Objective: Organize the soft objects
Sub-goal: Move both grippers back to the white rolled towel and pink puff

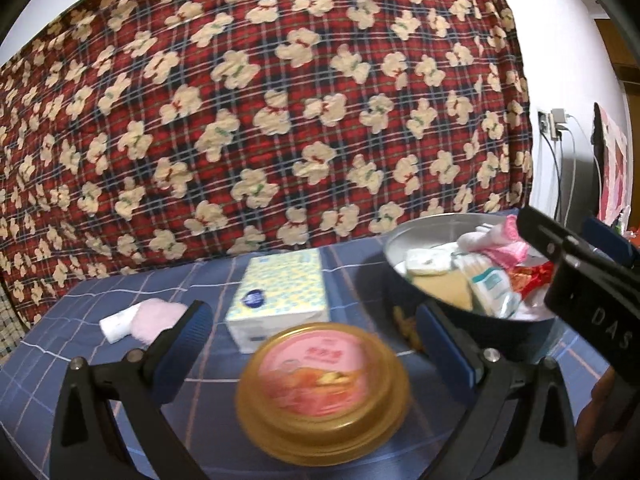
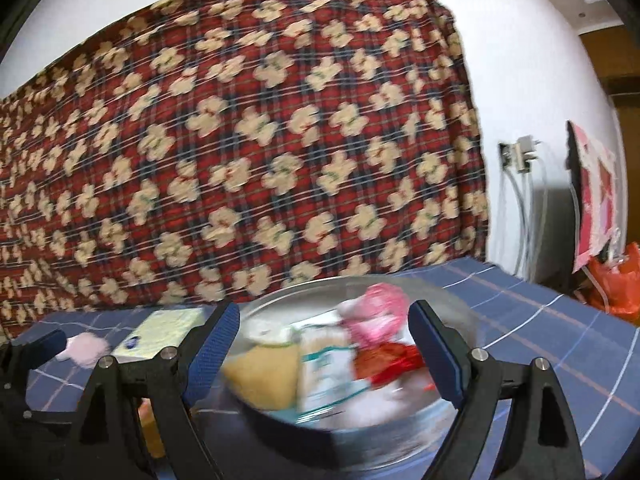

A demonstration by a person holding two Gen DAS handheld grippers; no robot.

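Round tin (image 1: pixel 460 304) (image 2: pixel 400 440): dark outer wall, bright metal inside, shallow. It lies directly ahead of the right claw (image 2: pixel 324 356), framed between its blue fingers, and ahead and to the right of the left claw (image 1: pixel 316 340).

Contents, heaped and touching one another:
- pink and white knitted cloth (image 1: pixel 500 240) (image 2: pixel 376 316), fuzzy, at the far side
- tan sponge (image 1: pixel 444 288) (image 2: pixel 260 376), flat and porous, at the near side
- white plastic pack with teal print (image 1: pixel 488 280) (image 2: pixel 324 372), glossy
- red crinkled wrapper (image 1: pixel 528 272) (image 2: pixel 384 364)
- small white pad (image 1: pixel 424 260)

Round lid (image 1: pixel 324 392): gold rim, pink printed top, blurred. It sits between the spread fingers of the left claw; whether the pads touch it cannot be told.

Tissue pack (image 1: pixel 280 296) (image 2: pixel 160 332): soft rectangular block, pale yellow with blue dots and a blue round label, just beyond the lid.

Pale pink fluffy cloth (image 1: pixel 156 320) (image 2: pixel 84 348) with a white end, left of the left claw.

Right claw: jaws wide apart, nothing between the pads, poised at the tin.

Surface (image 1: pixel 100 380) (image 2: pixel 540 320): blue cloth with thin white and orange check lines.

Backdrop: red plaid quilt (image 1: pixel 260 100) (image 2: pixel 240 140), crinkled, printed with cream bears.
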